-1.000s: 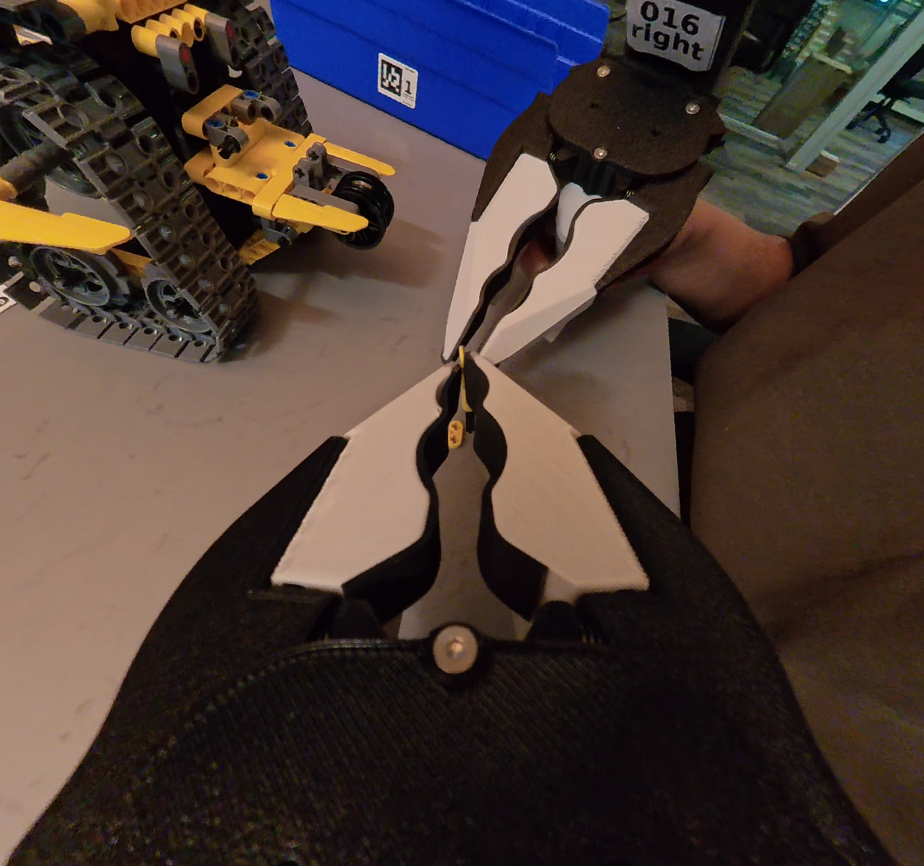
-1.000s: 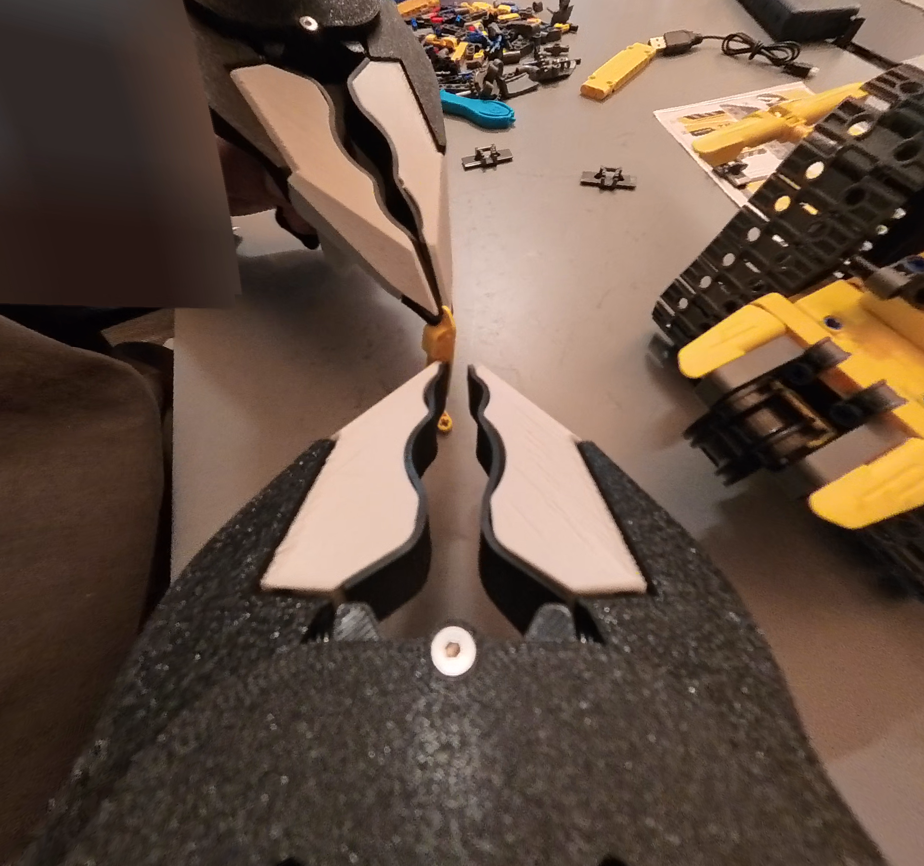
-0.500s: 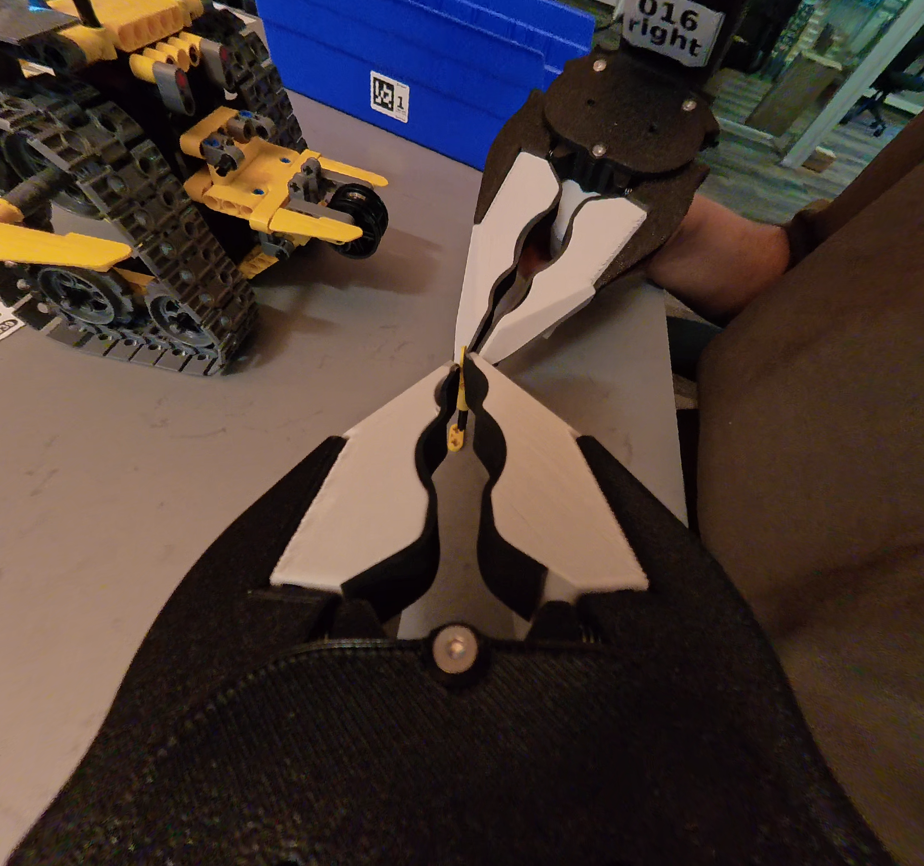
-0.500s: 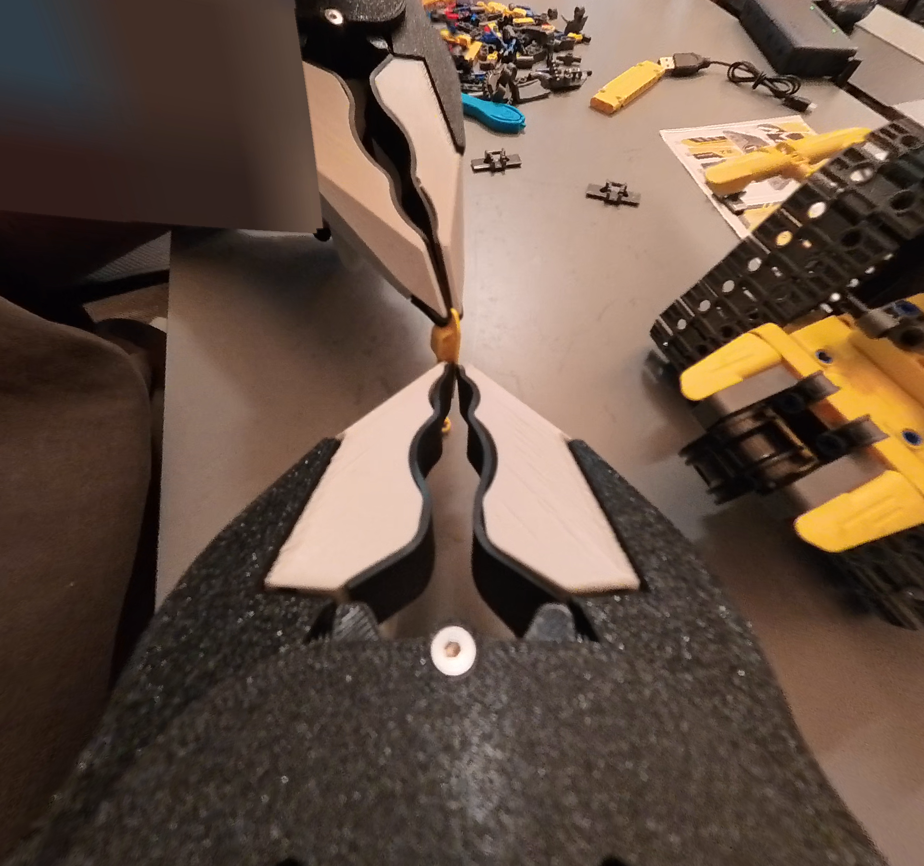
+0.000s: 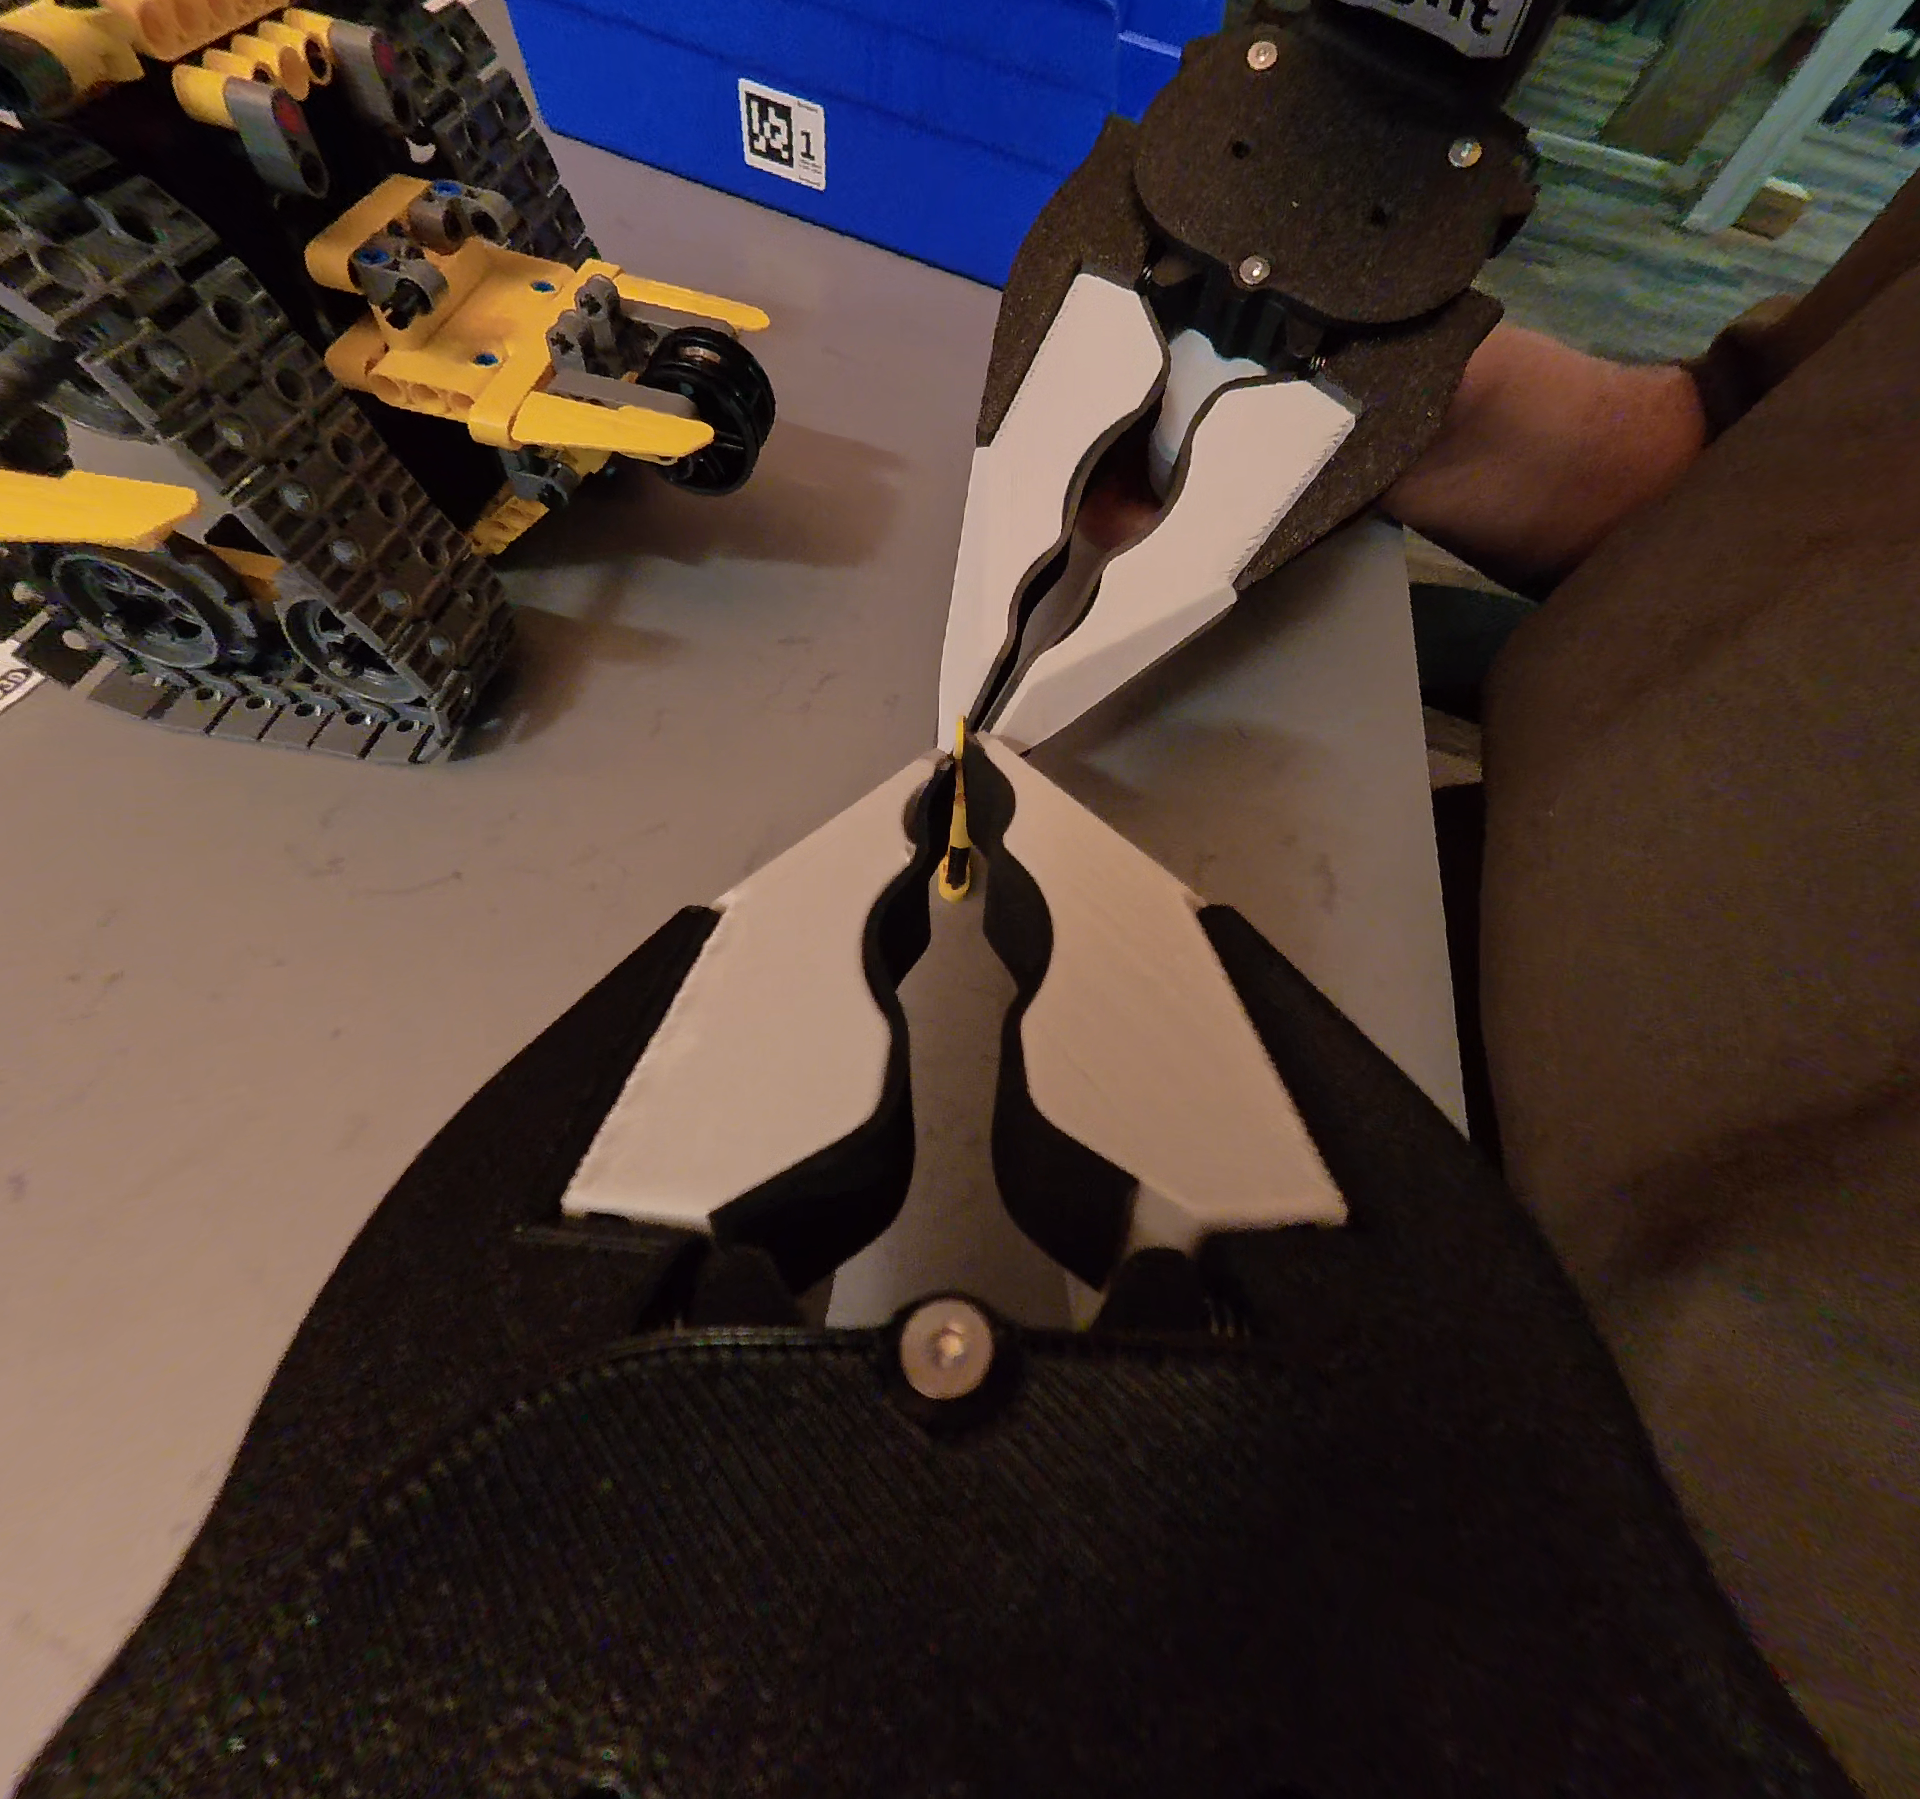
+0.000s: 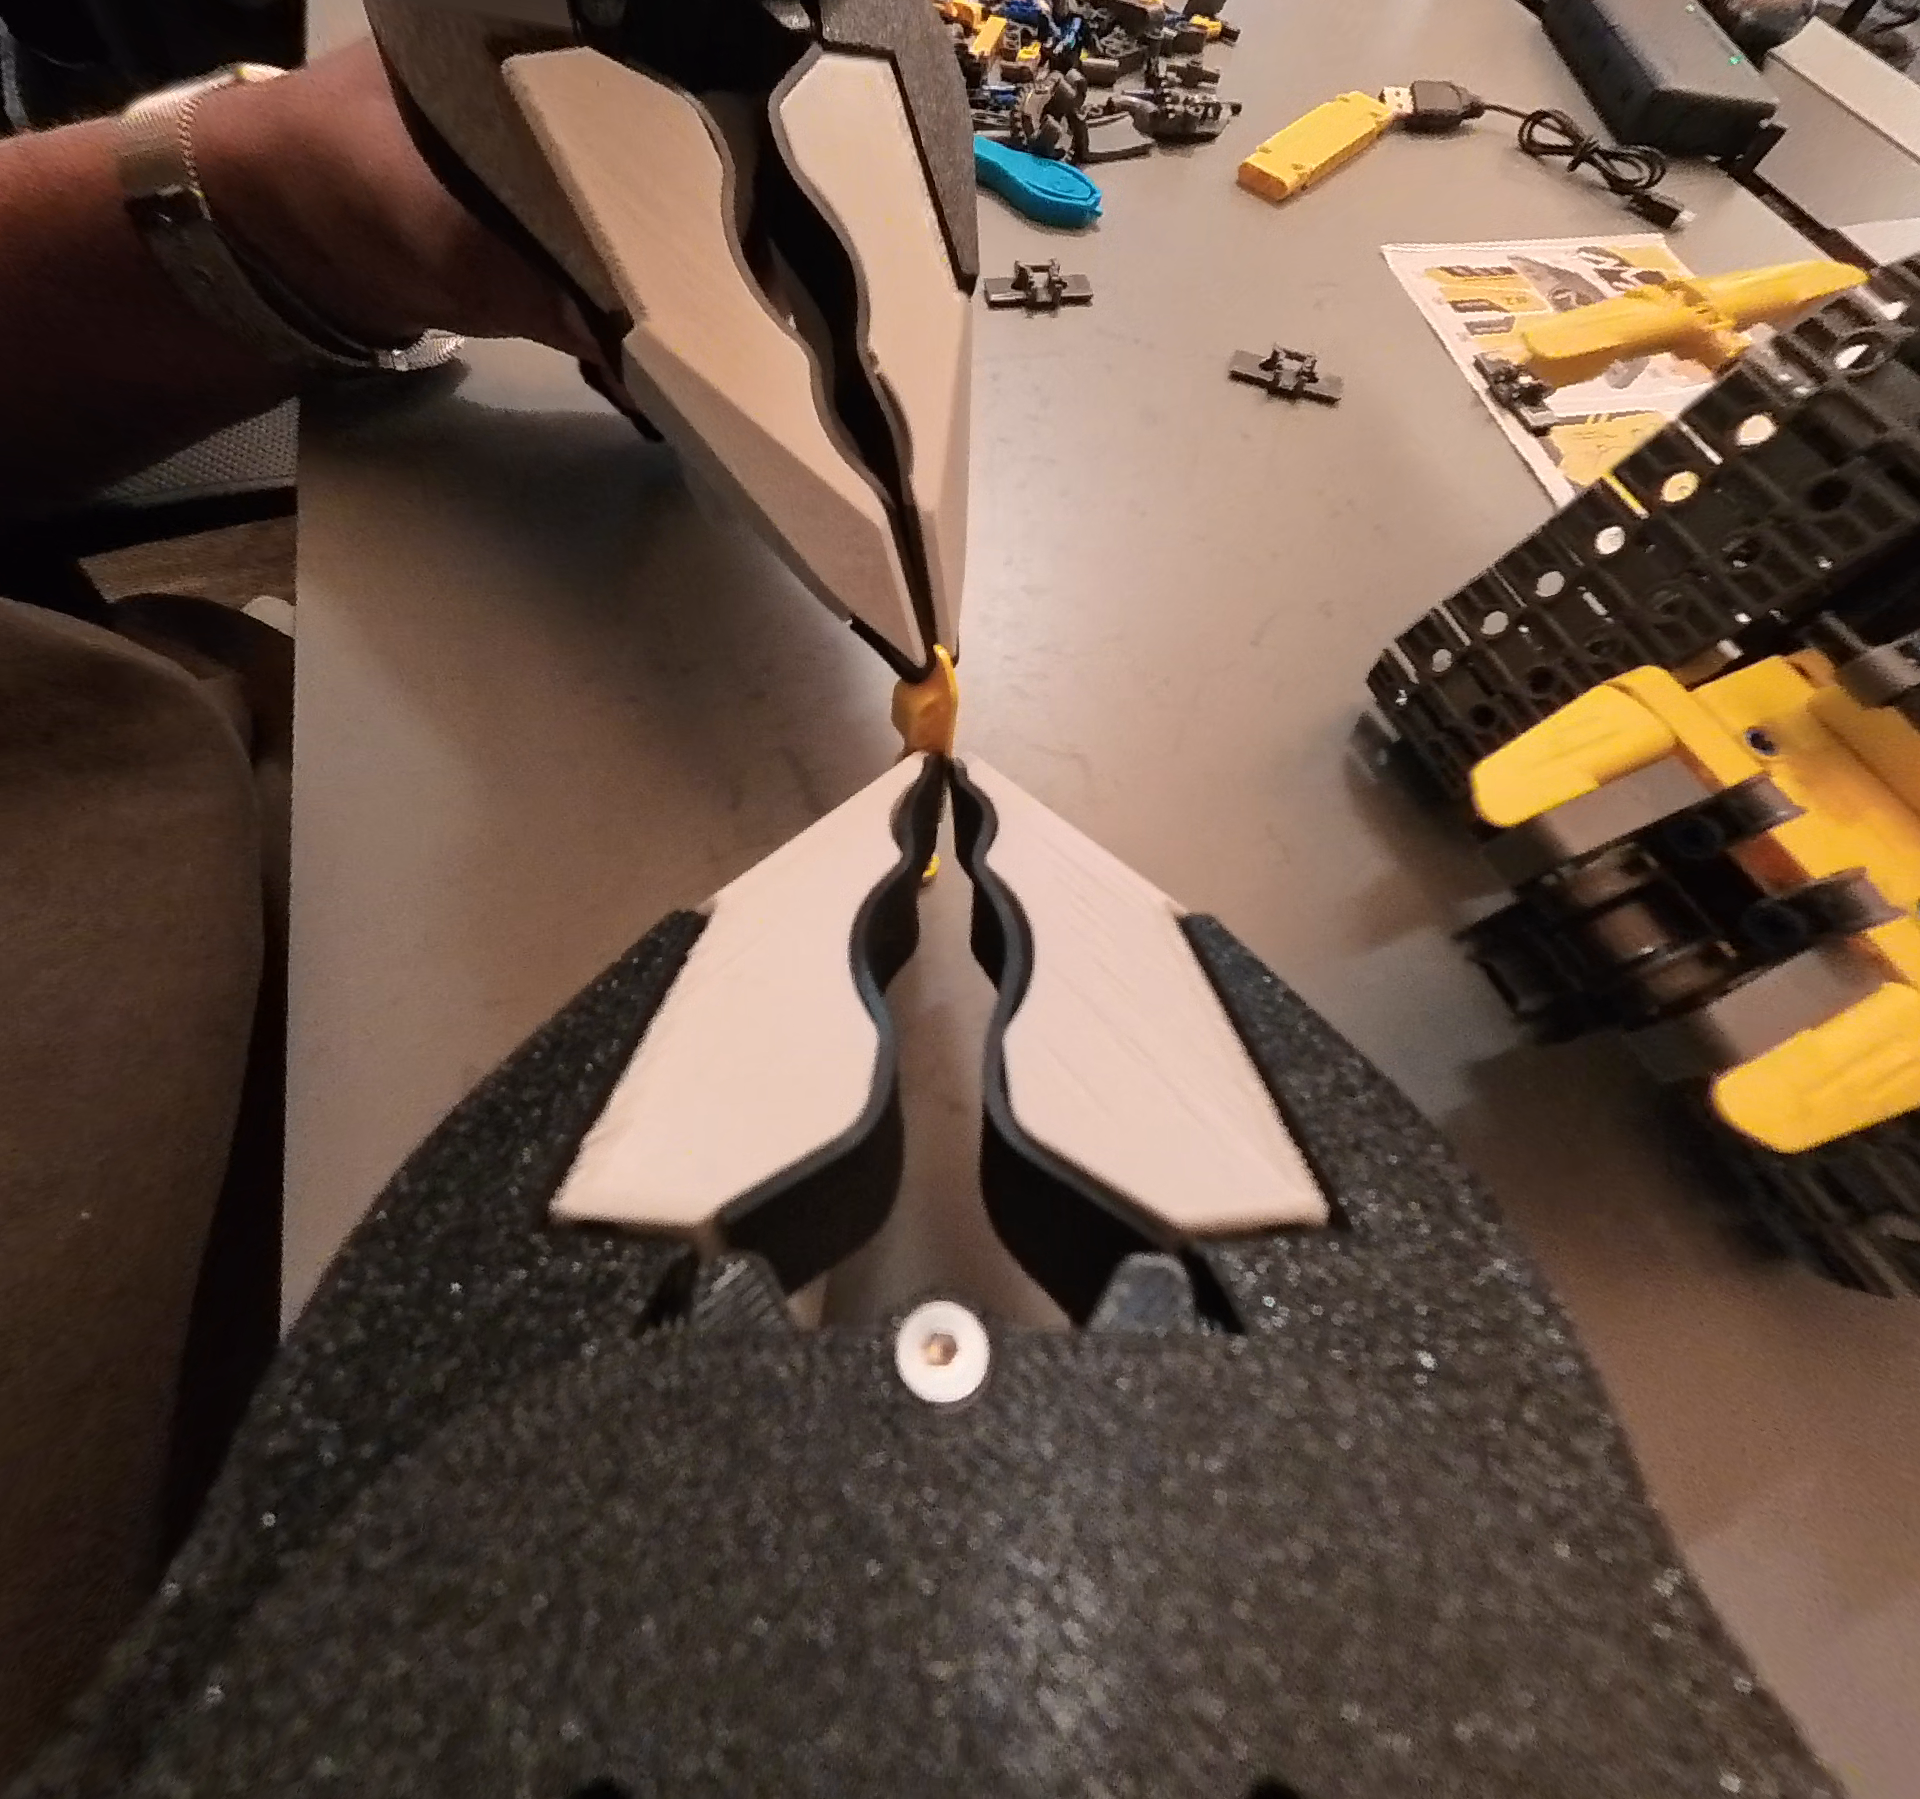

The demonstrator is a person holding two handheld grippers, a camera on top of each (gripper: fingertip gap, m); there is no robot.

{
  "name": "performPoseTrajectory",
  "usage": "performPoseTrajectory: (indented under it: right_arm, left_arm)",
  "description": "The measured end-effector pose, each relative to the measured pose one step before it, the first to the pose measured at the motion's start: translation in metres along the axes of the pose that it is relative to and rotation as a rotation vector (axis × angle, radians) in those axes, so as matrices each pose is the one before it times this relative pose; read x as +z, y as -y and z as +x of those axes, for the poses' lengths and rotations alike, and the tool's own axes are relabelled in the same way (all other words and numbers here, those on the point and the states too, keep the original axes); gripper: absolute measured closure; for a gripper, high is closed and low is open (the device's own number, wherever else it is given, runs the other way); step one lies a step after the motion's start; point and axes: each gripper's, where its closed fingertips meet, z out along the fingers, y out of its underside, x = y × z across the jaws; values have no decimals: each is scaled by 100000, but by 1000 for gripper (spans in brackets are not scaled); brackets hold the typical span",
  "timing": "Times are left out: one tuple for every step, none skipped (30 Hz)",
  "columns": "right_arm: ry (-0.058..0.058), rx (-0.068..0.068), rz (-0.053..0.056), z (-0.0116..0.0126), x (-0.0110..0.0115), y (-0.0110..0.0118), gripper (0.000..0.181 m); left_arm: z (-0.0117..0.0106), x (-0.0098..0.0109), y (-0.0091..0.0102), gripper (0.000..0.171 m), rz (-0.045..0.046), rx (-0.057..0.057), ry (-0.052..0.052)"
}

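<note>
A small yellow brick piece (image 5: 954,850) is pinched between the tips of my left gripper (image 5: 961,767), which is shut on it above the grey table. My right gripper (image 5: 982,726) reaches in from the upper right and meets it tip to tip. In the right wrist view my right gripper (image 6: 943,775) is shut on the near end of the same yellow piece (image 6: 928,710). The left gripper (image 6: 923,653) comes down from the upper left and clamps its far end. Both hold the piece in the air.
A yellow and black tracked brick vehicle (image 5: 260,399) stands left, and right in the right wrist view (image 6: 1662,710). A blue bin (image 5: 831,14) is behind. Loose pieces (image 6: 1070,14), two black track links (image 6: 1039,282), a printed sheet (image 6: 1538,326) and the table edge (image 5: 1423,814) show. My left and right fingertips are right by each other.
My right gripper's jaws, slightly apart one second ago, have shut on the yellow piece. Both grippers have stayed tip to tip and shifted a little.
</note>
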Motion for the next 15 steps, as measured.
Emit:
performPoseTrajectory:
  right_arm:
    - [-594, -805, 87, -32, 0, 13, 181]
    - [-730, -978, 36, -23, -3, -1, 181]
    - [-696, -1035, -40, -23, -15, -1, 181]
    - [-694, -940, -122, -14, -35, -21, 181]
    - [-635, -783, -127, -11, -32, -21, 180]
    - [-477, -565, -74, -14, -46, -28, 181]
    - [-302, -425, -42, -3, -49, -45, 181]
    - [-139, -134, 44, -10, -38, -24, 181]
    - [76, -45, 137, -18, -19, -32, 181]
    - [431, 164, 27, -58, -24, -2, 181]
    - [483, 341, -207, -45, -17, -14, 181]
    - [184, 146, -435, -3, 2, -11, 181]
    - [-121, -202, -558, 23, 20, -5, 181]
    - [-331, -409, -603, 57, 32, 12, 181]
    - [-323, -254, -509, 64, 53, 8, 181]
  left_arm:
    - [35, -23, -10, 171, -107, 1315, 682]
    - [40, -10, -16, 171, -133, 1375, 712]
    - [59, 5, -8, 171, -46, 1369, 625]
    - [47, 24, 8, 171, -44, 1140, 587]
    - [56, 37, 11, 171, -20, 872, 410]
    - [60, 51, 23, 171, 79, 510, 157]
    - [63, 58, 17, 171, -69, -201, -101]
    - [48, 41, 8, 171, -308, -509, -75]
    - [42, 23, -7, 171, -366, -195, -102]
    - [76, -7, -20, 171, -429, 175, -288]
    - [47, -12, -29, 171, -488, 238, -12]
    - [0, -1, -7, 171, -305, 425, 530]
    - [-54, -1, -1, 171, -42, 659, 876]
    - [-114, -1, -11, 171, 255, 470, 1150]
    - [-106, -19, -16, 171, 486, 272, 997]
